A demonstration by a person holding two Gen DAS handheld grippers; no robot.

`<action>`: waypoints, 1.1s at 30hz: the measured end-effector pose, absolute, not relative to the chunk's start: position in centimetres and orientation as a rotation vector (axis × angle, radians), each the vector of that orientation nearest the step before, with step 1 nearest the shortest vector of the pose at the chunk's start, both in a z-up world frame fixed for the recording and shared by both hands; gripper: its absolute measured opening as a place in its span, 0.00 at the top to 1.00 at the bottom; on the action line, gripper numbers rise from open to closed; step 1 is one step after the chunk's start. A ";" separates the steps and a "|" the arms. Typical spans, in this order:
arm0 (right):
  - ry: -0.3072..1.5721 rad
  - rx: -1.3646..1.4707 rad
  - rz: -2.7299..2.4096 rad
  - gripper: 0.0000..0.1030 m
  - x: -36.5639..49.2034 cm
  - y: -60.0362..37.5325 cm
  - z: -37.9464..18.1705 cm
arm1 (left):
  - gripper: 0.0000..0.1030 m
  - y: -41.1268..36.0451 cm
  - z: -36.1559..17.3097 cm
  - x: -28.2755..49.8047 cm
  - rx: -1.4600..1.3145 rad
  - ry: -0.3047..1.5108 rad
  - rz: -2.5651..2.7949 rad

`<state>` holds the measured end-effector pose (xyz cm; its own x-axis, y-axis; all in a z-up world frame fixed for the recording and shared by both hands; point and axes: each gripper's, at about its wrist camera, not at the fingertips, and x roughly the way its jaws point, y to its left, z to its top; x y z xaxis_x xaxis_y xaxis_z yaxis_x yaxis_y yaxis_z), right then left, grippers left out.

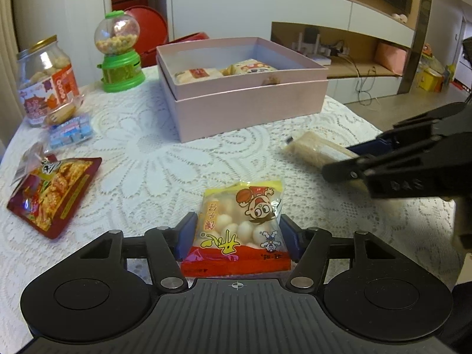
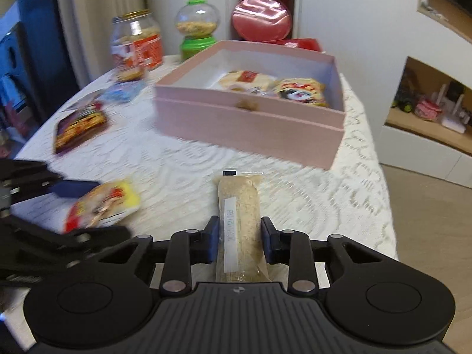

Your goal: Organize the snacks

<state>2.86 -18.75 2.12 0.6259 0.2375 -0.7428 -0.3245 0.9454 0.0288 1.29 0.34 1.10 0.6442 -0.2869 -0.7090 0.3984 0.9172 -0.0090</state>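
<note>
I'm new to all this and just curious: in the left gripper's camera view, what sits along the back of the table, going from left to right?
Glass snack jar → green gumball dispenser → open pink box already holding a few snack packets.

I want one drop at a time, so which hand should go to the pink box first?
Probably right. The right gripper holds the oat bar, with the pink box straight ahead. The left gripper, holding the yellow snack bag, sits farther back.
</note>
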 end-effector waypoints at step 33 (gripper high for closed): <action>0.830 0.034 0.341 0.73 1.9 -22.9 3.5 | 0.49 -1.3 10.9 10.2 -0.076 0.570 -0.480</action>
